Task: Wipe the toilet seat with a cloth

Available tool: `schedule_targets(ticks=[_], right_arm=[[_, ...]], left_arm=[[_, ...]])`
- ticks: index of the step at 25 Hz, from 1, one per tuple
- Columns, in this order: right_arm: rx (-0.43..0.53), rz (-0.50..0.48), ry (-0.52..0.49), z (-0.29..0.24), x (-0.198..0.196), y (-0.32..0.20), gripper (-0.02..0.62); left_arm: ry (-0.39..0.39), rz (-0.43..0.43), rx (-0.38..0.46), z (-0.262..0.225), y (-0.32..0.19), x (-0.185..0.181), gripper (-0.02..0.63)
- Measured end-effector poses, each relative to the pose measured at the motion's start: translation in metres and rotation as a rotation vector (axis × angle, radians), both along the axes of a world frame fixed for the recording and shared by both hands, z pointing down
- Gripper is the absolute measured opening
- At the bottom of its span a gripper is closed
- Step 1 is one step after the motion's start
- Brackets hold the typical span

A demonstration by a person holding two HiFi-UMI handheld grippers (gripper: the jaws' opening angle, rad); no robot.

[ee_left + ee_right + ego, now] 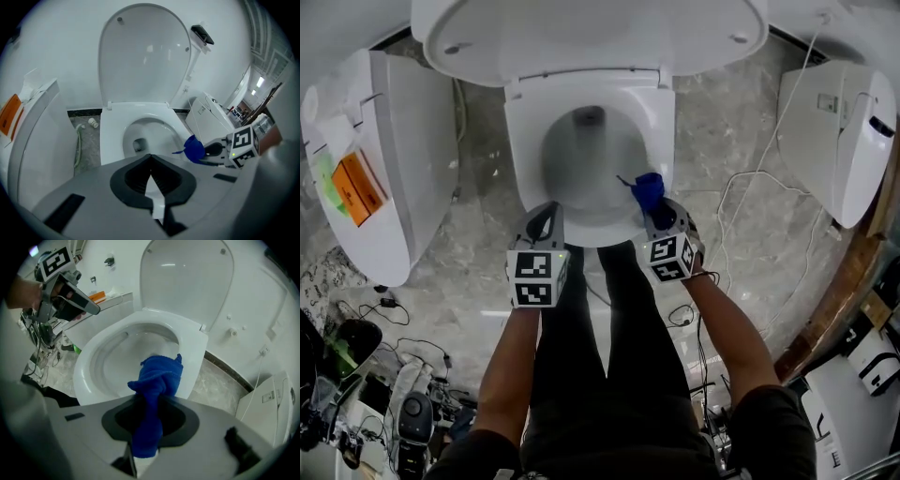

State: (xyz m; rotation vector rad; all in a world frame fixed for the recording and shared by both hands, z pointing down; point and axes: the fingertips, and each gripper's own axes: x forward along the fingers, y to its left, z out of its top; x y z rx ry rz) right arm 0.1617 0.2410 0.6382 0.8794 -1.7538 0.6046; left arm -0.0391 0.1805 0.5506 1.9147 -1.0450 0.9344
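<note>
Your right gripper [660, 214] clamps the blue cloth [649, 190], bunched over the front right rim of the toilet seat [523, 141]; from there the rim curves left toward your left gripper [546, 217], closed and empty.

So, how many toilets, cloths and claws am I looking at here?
Toilets: 3 (open white ceramic middle toilet, closed left toilet, closed right toilet)
Claws: 2 (grey handheld left claw, shut and empty; right claw)
Cloths: 1 (blue crumpled cloth, pinched in the right claw)
Total: 6
</note>
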Motion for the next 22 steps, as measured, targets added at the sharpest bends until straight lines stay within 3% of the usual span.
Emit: schedule_targets(ticks=[6,12,22], right_arm=[[-0.056,-0.034,-0.058,0.000,-0.024,0.030,0.087],[-0.087,-0.128,-0.099,0.002,-0.057,0.052,0.087],[-0.139,-0.199,-0.173,0.005,-0.117,0.066,0.087]], left_arm=[[-0.002,-0.033,0.009,0.000,-0.006,-0.006,0.009],[0.038,-0.087,0.043,-0.005,-0.011,-0.016,0.009],[0.017,-0.151,0.041,-0.001,-0.010,-0.040,0.009]])
